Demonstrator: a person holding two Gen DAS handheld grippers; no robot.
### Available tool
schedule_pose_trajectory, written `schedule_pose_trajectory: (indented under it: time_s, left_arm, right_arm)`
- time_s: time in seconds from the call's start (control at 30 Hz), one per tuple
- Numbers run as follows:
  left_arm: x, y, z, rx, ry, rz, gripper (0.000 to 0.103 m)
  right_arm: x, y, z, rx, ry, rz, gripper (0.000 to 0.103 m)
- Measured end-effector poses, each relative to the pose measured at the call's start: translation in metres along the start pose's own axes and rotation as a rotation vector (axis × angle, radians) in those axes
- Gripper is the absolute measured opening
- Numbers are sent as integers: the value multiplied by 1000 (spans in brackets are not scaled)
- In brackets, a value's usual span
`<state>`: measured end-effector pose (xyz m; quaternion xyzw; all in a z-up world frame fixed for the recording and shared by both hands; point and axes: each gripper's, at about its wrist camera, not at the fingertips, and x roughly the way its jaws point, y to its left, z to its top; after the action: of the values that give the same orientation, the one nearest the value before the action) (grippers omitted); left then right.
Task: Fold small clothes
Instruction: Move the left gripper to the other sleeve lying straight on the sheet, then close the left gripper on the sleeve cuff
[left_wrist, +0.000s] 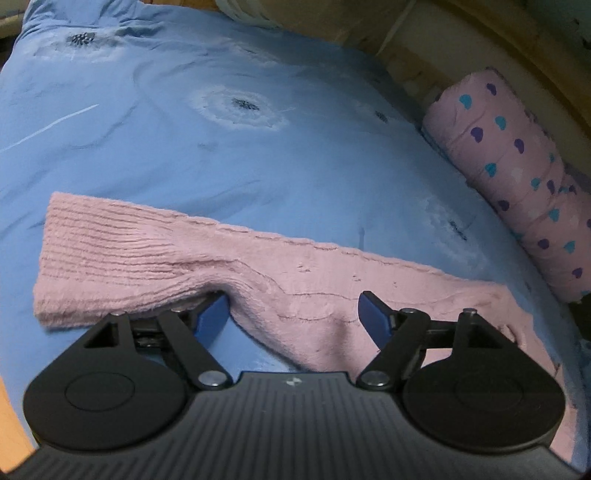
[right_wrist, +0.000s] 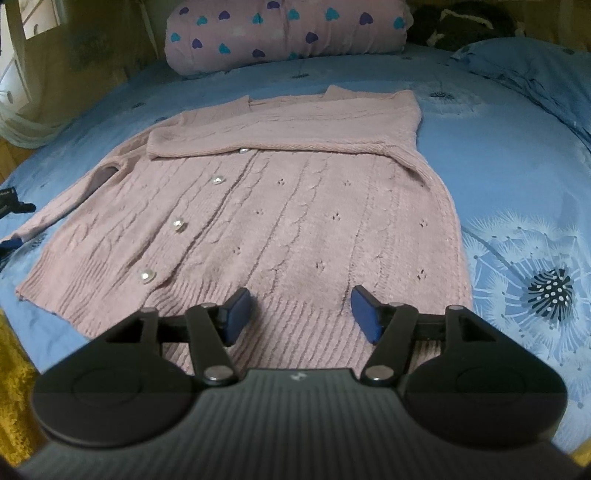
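Observation:
A pink cable-knit cardigan (right_wrist: 280, 221) with pearly buttons lies flat on the blue flowered bedsheet (right_wrist: 517, 166). One sleeve is folded across its chest. The other sleeve (left_wrist: 155, 251) stretches out to the side in the left wrist view. My left gripper (left_wrist: 291, 299) is open at that sleeve, near the ribbed cuff. Its left finger (left_wrist: 212, 314) is tucked under the sleeve's lower edge and its right finger (left_wrist: 373, 314) rests over the knit, with sleeve fabric loose between them. My right gripper (right_wrist: 300, 293) stands open just over the ribbed hem, holding nothing.
A rolled pink blanket with heart prints (right_wrist: 288, 33) lies along the far side of the bed, and shows again as (left_wrist: 517, 166) in the left wrist view. A blue pillow (right_wrist: 535, 74) sits at the back right. A wooden edge (left_wrist: 11, 424) shows at the lower left.

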<state>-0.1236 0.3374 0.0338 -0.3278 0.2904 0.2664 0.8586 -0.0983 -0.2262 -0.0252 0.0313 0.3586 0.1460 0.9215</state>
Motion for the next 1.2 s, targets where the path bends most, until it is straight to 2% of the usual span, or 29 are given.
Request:
schedule_pose_trajectory:
  time_s: [0.2,0.27,0.3,0.33,0.4,0.53,0.7,0.8,0.97,1.1,1.2]
  left_arm:
    - [16,-19,-3,48,8,9,80]
    - [21,-23,-1,57,8,6,77]
    - [22,-24,0,62,8,7,68]
    - [22,-24,1,68,5,16,53]
    - [23,-23,4,67,7,12,37]
    - [24,-19,7,64,5,5,21]
    - [12,-33,29,136,-87,-11,19]
    - [2,-48,57,156,-148,8,19]
    - [-15,-82,100,226,-257,-15,19]
    - [-28,-116,112,283,-293,-64,19]
    - [-43,-144,105,317,-302,-145,19]
  right_arm:
    - [-3,4,19,-29,-9,32,62]
    - [-2,6,27,-58,-25,33,62]
    - [-1,7,31,-72,-33,32,62]
    - [0,7,35,-83,-39,30,62]
    - [5,6,41,-98,-49,28,62]
    - [16,-1,49,-97,-67,20,62]
    - [27,-12,39,-28,-100,62,62]
    - [34,-21,29,34,-106,57,61]
    - [33,-27,29,72,-135,65,61]
    - [33,-28,27,87,-139,59,61]
    - [32,-27,28,83,-145,59,61]
